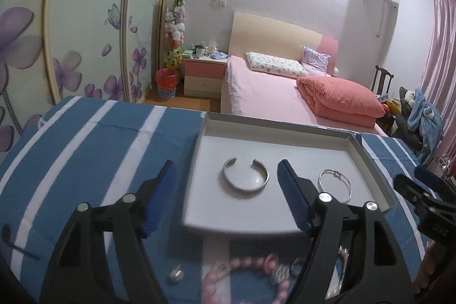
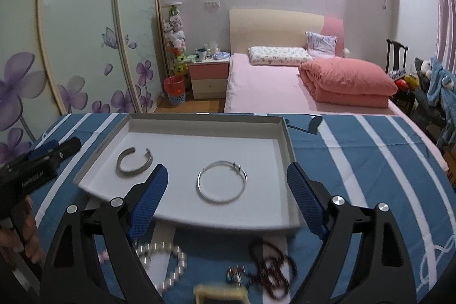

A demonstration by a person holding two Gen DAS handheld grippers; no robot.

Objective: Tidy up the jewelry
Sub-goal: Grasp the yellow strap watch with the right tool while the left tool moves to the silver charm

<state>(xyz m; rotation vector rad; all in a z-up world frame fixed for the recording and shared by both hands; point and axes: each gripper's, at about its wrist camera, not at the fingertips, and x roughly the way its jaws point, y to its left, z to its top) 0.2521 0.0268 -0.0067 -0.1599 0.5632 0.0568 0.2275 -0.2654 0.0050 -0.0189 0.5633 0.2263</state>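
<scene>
A shallow white tray lies on a blue-and-white striped cloth. In it lie an open silver cuff bangle and a thin silver hoop bangle. My left gripper is open and empty above the tray's near-left edge, with the cuff between its fingers in view. My right gripper is open and empty over the tray's near edge, around the hoop in view. Loose on the cloth near me are a pink bead bracelet, a pearl strand and dark red beads.
A small silver charm, rings and a yellow-framed item lie on the cloth near the beads. Behind the table stand a pink bed, a nightstand and a flowered wardrobe.
</scene>
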